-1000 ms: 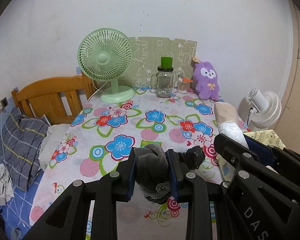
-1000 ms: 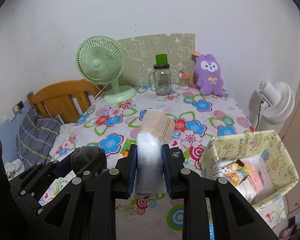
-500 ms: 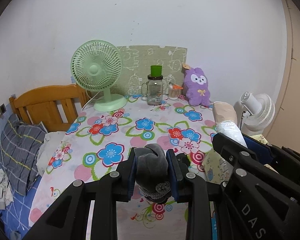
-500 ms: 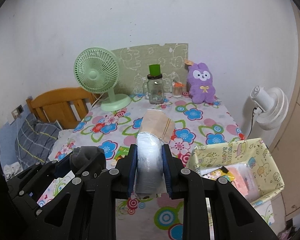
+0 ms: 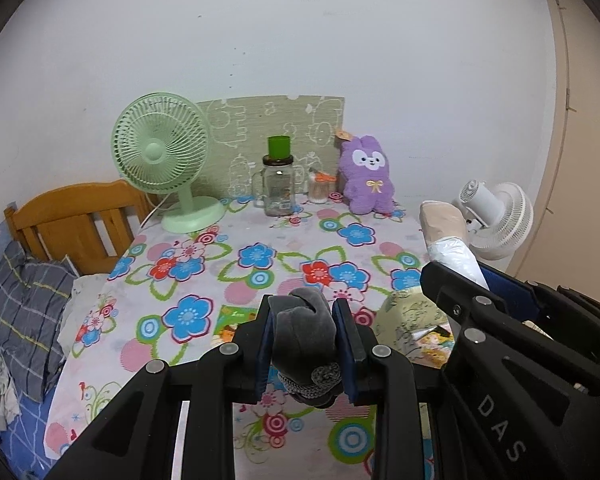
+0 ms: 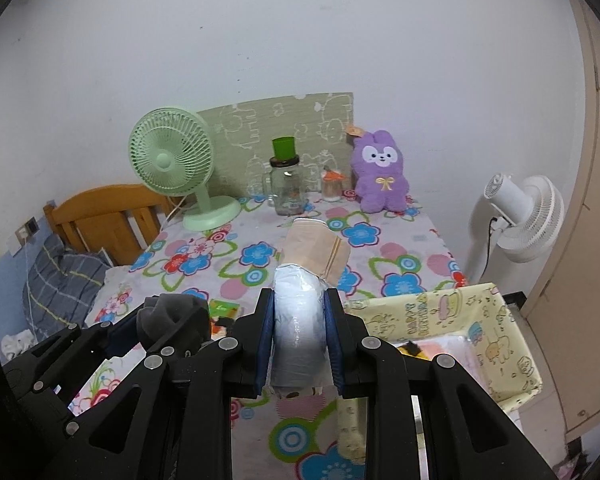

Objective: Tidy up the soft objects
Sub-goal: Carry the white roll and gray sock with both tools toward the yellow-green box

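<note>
**Both tongs pull back toward the storage box, loads in hand**

The table [image 5: 260,240] has receded in both views and the yellow storage box [image 6: 480,320] has drawn nearer: likely the carry to drop-off. The right tongs [image 6: 299,344] pinch a plastic-wrapped beige roll [image 6: 300,320], just left of the box. The left tongs [image 5: 304,344] clamp a grey sock bundle [image 5: 302,332] above the table's near edge.

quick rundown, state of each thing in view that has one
left gripper: shut on the rolled grey fabric bundle, held above the table
right gripper: shut on the plastic-wrapped white and beige soft roll
yellow patterned storage box: open, some items inside
glass mason jar: upright, green cup on its lid
purple plush bunny: sitting upright against the wall
</note>
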`<state>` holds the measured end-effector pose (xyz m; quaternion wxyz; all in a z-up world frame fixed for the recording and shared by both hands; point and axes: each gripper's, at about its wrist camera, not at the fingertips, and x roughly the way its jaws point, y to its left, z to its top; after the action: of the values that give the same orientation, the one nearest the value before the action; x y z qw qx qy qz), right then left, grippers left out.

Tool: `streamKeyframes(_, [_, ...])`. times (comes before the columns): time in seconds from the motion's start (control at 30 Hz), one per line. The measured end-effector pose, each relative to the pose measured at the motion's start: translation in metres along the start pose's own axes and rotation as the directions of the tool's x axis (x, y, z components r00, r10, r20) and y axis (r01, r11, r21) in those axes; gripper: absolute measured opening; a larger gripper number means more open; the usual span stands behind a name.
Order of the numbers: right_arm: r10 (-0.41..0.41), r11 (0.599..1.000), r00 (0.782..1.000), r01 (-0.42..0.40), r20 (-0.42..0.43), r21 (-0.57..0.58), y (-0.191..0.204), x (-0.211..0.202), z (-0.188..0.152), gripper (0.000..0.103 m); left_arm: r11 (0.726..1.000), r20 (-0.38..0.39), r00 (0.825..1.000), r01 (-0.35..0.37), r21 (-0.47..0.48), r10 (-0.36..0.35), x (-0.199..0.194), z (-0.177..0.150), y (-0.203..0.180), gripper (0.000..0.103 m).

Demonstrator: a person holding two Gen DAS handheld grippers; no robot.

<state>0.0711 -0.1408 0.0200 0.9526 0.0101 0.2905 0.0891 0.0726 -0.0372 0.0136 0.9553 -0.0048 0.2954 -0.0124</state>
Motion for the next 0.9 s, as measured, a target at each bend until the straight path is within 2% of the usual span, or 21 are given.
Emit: streamKeyframes(0.9, [-0.094,0.994,0.996,0.094,0.003,0.054,-0.08,0.001,0.004,0.027,0.987,-0.011,0.992,0.122,0.105,-0.122,0.022,0.013,-0.081,0.028])
